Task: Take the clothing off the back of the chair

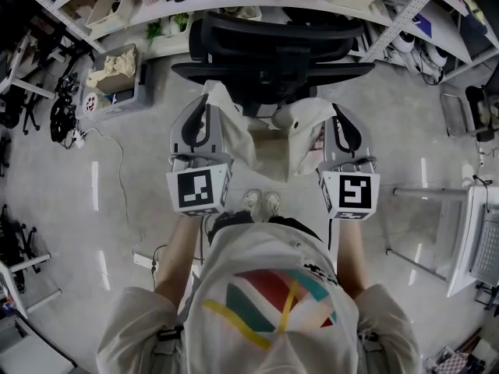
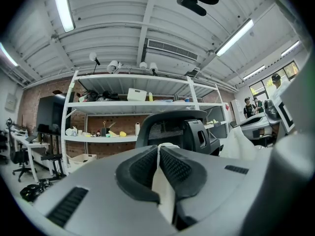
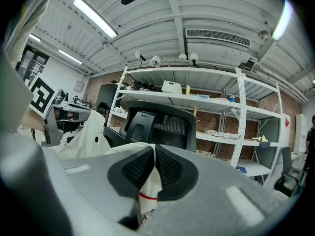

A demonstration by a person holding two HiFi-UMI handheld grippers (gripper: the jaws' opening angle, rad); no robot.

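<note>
The left gripper (image 1: 207,107) and the right gripper (image 1: 337,114) each have their jaws pressed together on a pinch of the cream clothing (image 1: 300,131), which hangs between them with its held edge running side to side. The black chair (image 1: 273,49) stands straight ahead of both, about equally near; whether the cloth touches its back cannot be told, so the pull probably goes toward the person

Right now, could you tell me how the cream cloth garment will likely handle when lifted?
Probably floppy: the cream cloth garment sags between the left gripper and right gripper. Likely light, since thin pinched folds hold it. Its hanging middle may swing.
</note>
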